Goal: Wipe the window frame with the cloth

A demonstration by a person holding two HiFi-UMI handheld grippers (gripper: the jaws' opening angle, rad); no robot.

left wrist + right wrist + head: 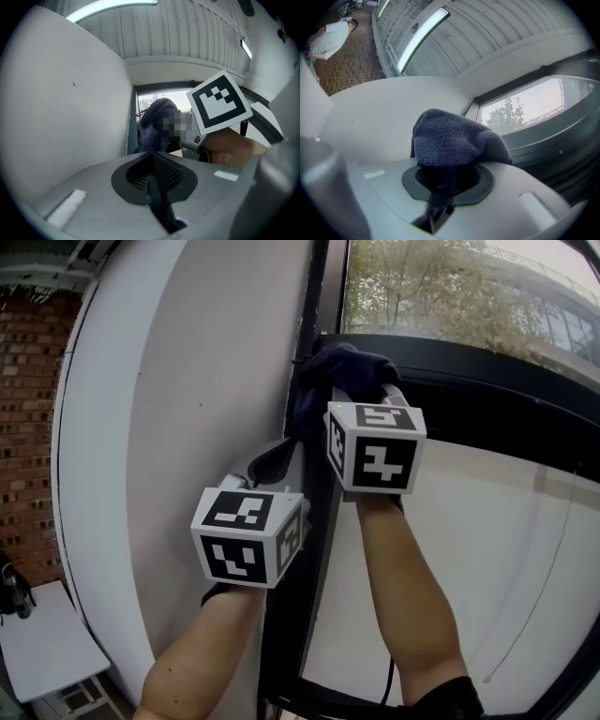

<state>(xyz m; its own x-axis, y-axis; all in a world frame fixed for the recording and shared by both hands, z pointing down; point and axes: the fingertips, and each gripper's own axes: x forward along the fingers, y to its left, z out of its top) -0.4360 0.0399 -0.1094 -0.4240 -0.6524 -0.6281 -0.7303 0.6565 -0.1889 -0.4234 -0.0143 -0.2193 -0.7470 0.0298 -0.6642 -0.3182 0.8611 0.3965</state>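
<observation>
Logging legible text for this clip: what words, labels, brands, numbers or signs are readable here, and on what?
None readable in any view.
The cubes on the left gripper and right gripper bear only black-and-white square patterns, no lettering.
The cloth and window frame show no print.

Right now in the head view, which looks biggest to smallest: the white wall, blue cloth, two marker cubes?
1. white wall
2. left cube and right cube, alike
3. blue cloth, farther and partly hidden, so unsure

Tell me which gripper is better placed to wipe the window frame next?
The right gripper: it is shut on the cloth, held up at the window frame. The left gripper is shut, empty, lower down.
</observation>
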